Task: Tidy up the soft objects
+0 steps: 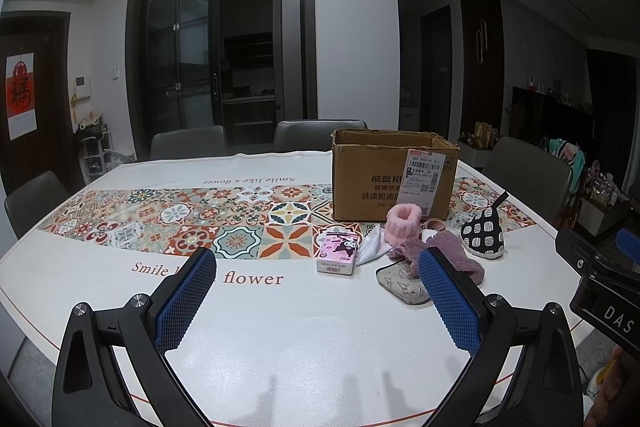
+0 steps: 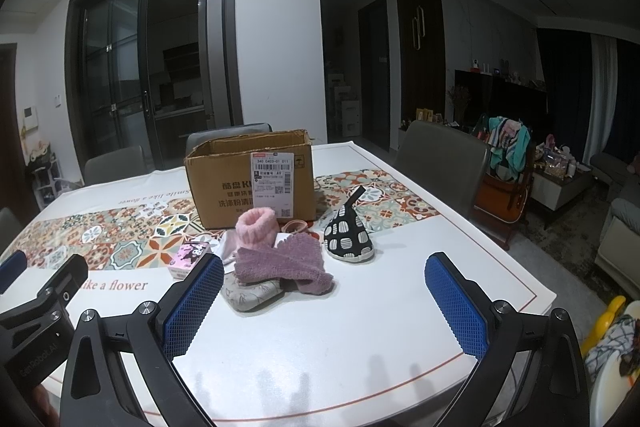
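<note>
Both grippers hover low over the near edge of the table [image 2: 360, 347], and nothing has been picked up yet, so this looks like the very start of the sorting. The left gripper [image 1: 316, 291] has its blue pads spread wide with nothing between them; the right gripper [image 2: 324, 295] is spread just as wide and equally empty. The soft things lie in a loose heap in front of the open box [image 2: 248, 179], which stands toward the far side on the patterned runner. A purple towel [image 2: 280, 263] is draped across the top of a grey pouch [image 2: 250, 293], and a pink fluffy cuff [image 2: 256, 229] stands upright just behind the towel, touching it. A scrap of white cloth [image 1: 370, 247] pokes out beside the cuff, and a small pink tissue pack [image 1: 336, 253] sits just left of the heap. A black-and-white spotted pouch [image 2: 348, 237] lies apart on the right, its strap pointing toward the box. The right gripper faces the heap more squarely, so I judge it better placed to go first: forward and down onto the towel, which must come off before the grey pouch can be reached. Being limp, the towel will need a pinch on a bunched fold, or it may drag its neighbours along.
</note>
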The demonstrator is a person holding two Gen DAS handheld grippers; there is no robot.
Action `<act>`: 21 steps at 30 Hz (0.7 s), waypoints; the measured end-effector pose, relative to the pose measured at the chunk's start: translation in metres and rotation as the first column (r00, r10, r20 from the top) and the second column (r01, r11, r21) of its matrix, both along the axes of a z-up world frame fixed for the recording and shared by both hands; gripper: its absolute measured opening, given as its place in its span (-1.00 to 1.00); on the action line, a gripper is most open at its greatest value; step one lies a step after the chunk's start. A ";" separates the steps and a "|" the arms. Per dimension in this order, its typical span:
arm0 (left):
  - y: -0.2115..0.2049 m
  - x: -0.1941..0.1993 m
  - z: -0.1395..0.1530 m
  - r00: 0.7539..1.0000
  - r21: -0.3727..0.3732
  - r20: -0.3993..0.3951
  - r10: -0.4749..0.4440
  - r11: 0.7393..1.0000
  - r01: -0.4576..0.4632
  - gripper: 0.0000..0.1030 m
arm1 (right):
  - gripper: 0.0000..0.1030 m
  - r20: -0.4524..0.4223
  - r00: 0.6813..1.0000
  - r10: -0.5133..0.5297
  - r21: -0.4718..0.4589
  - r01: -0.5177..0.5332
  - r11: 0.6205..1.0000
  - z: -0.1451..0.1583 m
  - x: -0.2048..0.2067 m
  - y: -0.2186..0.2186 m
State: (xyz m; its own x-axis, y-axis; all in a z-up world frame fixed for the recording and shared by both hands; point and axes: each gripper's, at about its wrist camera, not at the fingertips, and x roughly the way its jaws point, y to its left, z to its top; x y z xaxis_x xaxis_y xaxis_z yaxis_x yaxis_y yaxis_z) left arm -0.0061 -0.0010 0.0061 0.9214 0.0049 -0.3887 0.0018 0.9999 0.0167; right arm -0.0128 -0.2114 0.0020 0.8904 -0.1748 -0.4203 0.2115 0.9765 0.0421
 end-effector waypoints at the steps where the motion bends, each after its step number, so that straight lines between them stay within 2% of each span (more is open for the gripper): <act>1: 0.000 0.000 0.000 1.000 0.000 0.000 0.000 1.000 0.000 1.00 | 0.99 -0.001 1.000 0.000 0.000 0.000 1.000 0.000 0.000 0.000; 13: 0.000 0.000 -0.001 1.000 -0.004 -0.006 -0.005 1.000 0.005 1.00 | 0.99 0.006 1.000 0.003 0.007 -0.003 1.000 0.001 -0.001 0.000; 21: 0.003 0.013 -0.012 1.000 -0.002 -0.025 -0.011 1.000 0.011 1.00 | 0.99 0.006 1.000 0.024 0.014 -0.024 1.000 -0.003 0.010 0.004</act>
State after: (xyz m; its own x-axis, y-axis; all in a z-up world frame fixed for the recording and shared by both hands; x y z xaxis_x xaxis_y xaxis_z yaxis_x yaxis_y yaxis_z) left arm 0.0069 0.0016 -0.0054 0.9114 -0.0062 -0.4114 0.0136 0.9998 0.0152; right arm -0.0028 -0.2078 -0.0006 0.8966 -0.1471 -0.4177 0.1875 0.9806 0.0570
